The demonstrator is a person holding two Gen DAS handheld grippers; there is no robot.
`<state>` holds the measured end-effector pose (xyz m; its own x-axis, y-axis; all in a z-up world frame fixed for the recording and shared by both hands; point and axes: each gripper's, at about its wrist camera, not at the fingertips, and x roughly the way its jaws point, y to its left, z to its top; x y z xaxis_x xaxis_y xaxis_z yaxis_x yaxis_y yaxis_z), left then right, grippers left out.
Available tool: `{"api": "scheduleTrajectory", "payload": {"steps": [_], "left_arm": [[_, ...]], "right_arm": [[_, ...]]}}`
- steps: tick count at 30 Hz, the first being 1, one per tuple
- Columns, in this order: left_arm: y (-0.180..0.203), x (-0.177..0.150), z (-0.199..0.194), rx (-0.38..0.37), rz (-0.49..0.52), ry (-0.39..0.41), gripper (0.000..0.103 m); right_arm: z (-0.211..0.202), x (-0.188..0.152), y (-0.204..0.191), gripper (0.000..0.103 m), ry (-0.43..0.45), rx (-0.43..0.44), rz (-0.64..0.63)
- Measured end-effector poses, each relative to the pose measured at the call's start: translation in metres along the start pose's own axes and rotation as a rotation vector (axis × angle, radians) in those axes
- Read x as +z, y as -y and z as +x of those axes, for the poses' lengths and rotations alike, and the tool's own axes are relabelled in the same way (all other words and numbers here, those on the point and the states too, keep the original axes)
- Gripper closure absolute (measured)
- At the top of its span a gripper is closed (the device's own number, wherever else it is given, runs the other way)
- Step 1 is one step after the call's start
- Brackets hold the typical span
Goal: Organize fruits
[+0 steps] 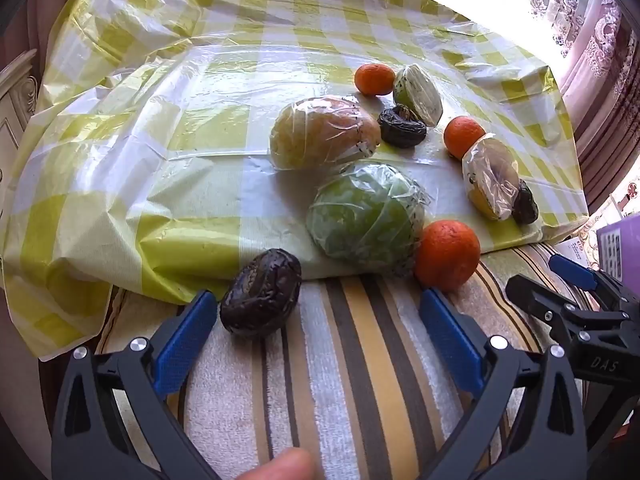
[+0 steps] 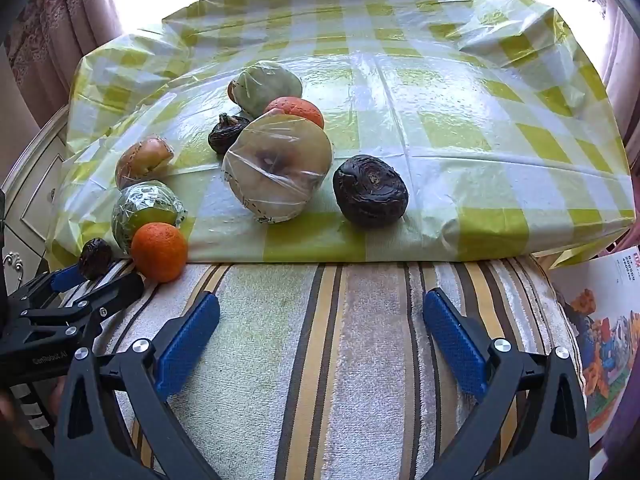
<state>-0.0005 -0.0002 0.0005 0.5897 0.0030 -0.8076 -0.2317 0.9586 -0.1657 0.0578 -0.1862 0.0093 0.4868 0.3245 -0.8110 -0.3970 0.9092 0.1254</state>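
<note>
Checked cloth (image 1: 200,152), fruits (image 1: 366,212) near edge.

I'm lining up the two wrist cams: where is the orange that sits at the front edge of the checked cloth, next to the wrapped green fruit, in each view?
Left wrist view: the orange sits right of centre, just beyond the left gripper's right finger.
Right wrist view: the same orange is far left, at mid height.
Shared landmark: the wrapped green fruit right beside it.
</note>
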Motion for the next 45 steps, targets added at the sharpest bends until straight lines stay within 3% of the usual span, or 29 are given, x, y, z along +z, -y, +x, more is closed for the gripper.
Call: {"api": "scheduleTrajectory", "payload": {"steps": [45], "left_arm": [[-0.007,0.000,-0.002,-0.001,-0.015,-0.006,0.001]], "right_arm": [[0.003,0.002,-0.002,0.004,0.002,0.001,0.001]]}}
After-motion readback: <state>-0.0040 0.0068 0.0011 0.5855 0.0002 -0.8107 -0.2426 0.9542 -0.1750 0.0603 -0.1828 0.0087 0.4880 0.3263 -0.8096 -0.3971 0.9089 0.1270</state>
